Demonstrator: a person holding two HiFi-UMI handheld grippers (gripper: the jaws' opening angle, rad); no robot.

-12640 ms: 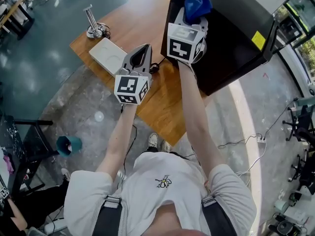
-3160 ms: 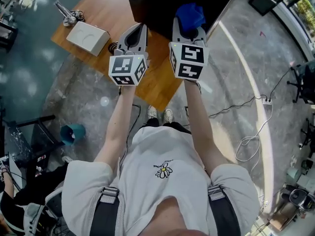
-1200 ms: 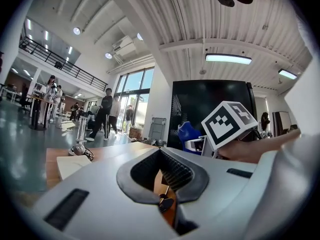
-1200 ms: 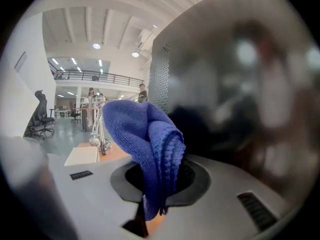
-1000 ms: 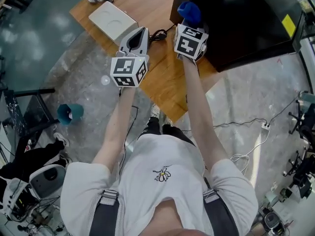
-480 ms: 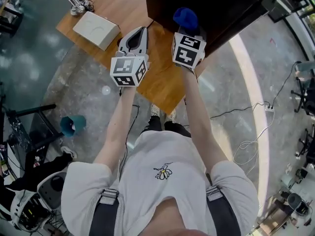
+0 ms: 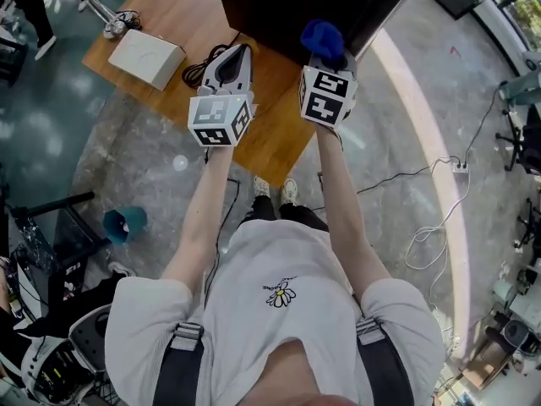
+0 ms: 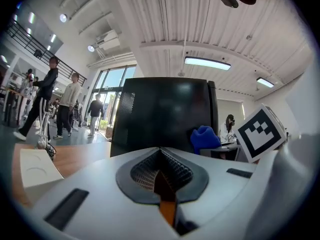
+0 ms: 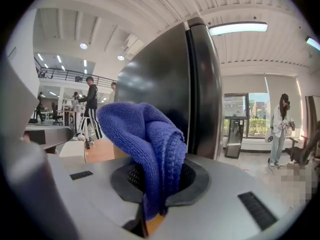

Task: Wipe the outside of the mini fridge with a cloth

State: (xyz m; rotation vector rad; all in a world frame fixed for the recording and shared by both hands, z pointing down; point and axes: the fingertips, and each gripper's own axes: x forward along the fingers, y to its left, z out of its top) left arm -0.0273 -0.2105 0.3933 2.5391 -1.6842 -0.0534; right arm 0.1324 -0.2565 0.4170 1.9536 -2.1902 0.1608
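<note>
The black mini fridge (image 7: 279, 2) stands on the wooden table (image 7: 169, 7) at the top of the head view. My right gripper (image 7: 326, 56) is shut on a bunched blue cloth (image 7: 322, 37), held at the fridge's near corner; I cannot tell whether they touch. In the right gripper view the cloth (image 9: 150, 139) bulges out of the right gripper (image 9: 154, 181), with the fridge (image 9: 172, 89) close behind. My left gripper (image 7: 230, 64) hovers over the table's near edge, left of the fridge. In its own view the left gripper (image 8: 161, 171) is shut on nothing, facing the fridge (image 8: 160, 111).
A white box (image 7: 145, 57) lies on the table at the left, with a black cable (image 7: 198, 68) beside it. A teal bin (image 7: 125, 223) stands on the floor at the left. A power strip and cord (image 7: 459, 167) lie on the floor at the right. People walk in the background (image 8: 42, 101).
The head view has swung, so the fridge and table sit differently in the picture. The right gripper still holds the cloth by the fridge's corner; the left stays shut beside it.
</note>
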